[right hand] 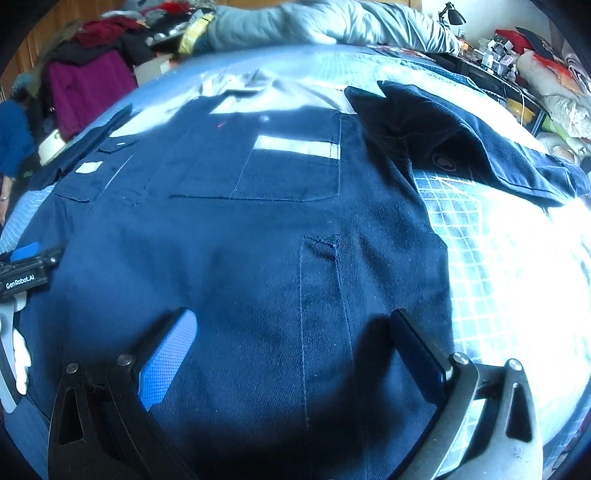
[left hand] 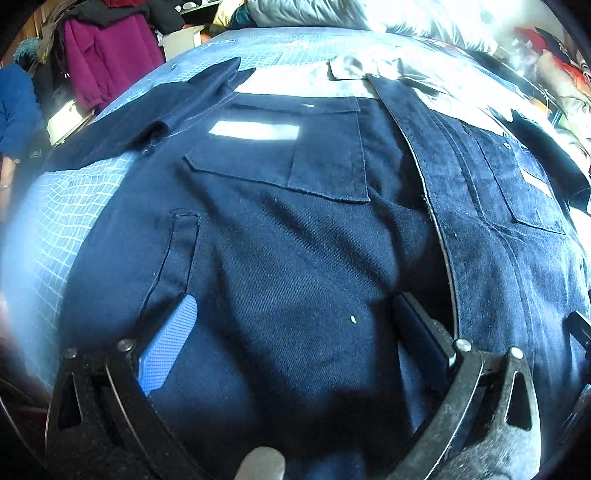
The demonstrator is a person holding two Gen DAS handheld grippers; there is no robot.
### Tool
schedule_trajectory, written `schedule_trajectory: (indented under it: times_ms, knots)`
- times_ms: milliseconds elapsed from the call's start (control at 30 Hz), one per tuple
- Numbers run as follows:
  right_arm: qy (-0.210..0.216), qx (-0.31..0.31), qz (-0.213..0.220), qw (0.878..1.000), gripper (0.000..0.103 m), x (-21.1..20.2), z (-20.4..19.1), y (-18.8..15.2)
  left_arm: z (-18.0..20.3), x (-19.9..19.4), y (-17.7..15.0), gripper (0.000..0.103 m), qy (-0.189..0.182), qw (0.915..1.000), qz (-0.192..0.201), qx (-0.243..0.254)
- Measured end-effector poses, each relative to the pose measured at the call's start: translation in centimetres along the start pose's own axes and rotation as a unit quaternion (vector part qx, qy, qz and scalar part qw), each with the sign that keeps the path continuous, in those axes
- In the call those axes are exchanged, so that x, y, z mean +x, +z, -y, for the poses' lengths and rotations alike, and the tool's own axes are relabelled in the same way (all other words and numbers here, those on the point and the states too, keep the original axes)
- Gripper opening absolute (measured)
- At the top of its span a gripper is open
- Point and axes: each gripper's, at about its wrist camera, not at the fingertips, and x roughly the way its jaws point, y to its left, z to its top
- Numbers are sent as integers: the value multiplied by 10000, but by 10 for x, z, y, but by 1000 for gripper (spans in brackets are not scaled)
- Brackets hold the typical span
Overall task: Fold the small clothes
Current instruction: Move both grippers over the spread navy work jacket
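A dark navy work jacket (left hand: 280,236) lies spread front-up on a blue gridded mat (left hand: 55,221), collar at the far side, sleeves out to both sides. It also fills the right wrist view (right hand: 236,236). My left gripper (left hand: 295,332) is open and empty, low over the jacket's left front panel near the hem, beside the front opening. My right gripper (right hand: 291,343) is open and empty, low over the right front panel near a slit pocket (right hand: 321,280). The left gripper's body (right hand: 26,273) shows at the left edge of the right wrist view.
The mat (right hand: 498,258) covers the table. A grey quilted coat (right hand: 314,26) lies at the far edge. Clothes, a magenta garment (left hand: 107,55) and a white box (left hand: 181,38) stand at the far left. Cluttered shelves and bags (right hand: 546,85) are at the far right.
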Motion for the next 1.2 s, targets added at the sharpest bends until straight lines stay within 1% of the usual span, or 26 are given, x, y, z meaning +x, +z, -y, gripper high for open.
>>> schedule_trajectory:
  times_ms: [67,100,167,233,267,333,433,500,567,667,733,767,833,867,900,967,1000,1067,1100,1133,1200]
  knots:
    - [37,-41,-45,10000,103,-1,0,0,-5,1,2,103,-19,10000,-50,-3]
    - [67,-18,-70,10000,103,-2,2,0,5,-4,1,103,-15,10000,-85,9]
    - [70,-56,-43,10000,103,-3,2,-3,1,-2,5,103,-14,9999,-151,37]
    - [97,-34,-3,9999,103,-4,3,-5,5,0,8,103,-14,9998,-181,21]
    - [134,10,-10,9999,103,-4,4,-6,12,0,6,103,-11,9998,-178,21]
    - [129,43,-101,9999,103,-6,5,-6,14,0,6,103,6,9999,-140,56]
    - [111,-99,-139,9998,103,-9,1,-9,14,-1,3,103,35,10000,15,72]
    - [279,-178,-115,9994,103,-11,5,-12,14,-1,3,103,-6,10000,51,79]
    - [539,-166,-173,9983,103,-14,13,-11,13,-2,7,103,-46,10000,28,43]
    - [1014,33,-178,9947,103,-30,37,-5,14,-4,14,103,-161,9998,-11,97]
    - [1218,365,151,9918,103,-54,68,2,13,-11,20,103,-291,9995,93,61]
    - [1278,589,341,9895,103,-66,91,7,14,-15,24,103,-334,9993,161,72]
    - [1313,1186,734,9815,103,-83,151,21,14,-17,31,103,-530,9983,236,53]
    - [1379,1525,901,9745,103,-87,186,28,14,-15,35,103,-617,9979,217,20]
    - [1340,1866,979,9683,103,-87,222,35,16,-13,38,103,-662,9976,193,0]
    - [1032,2368,997,9609,103,-81,290,47,20,-7,44,103,-662,9977,131,-40]
    - [876,2645,1008,9551,103,-77,324,52,23,-5,47,103,-670,9977,94,-73]
    - [740,3199,1087,9383,103,-70,383,57,29,-1,51,103,-670,9977,70,-66]
    - [658,3387,1134,9317,103,-68,405,59,34,1,53,103,-663,9978,42,-31]
    - [565,3499,1150,9280,103,-64,422,63,37,5,55,103,-653,9979,15,5]
    - [471,3604,1111,9250,103,-53,446,72,45,10,59,103,-602,9982,-17,67]
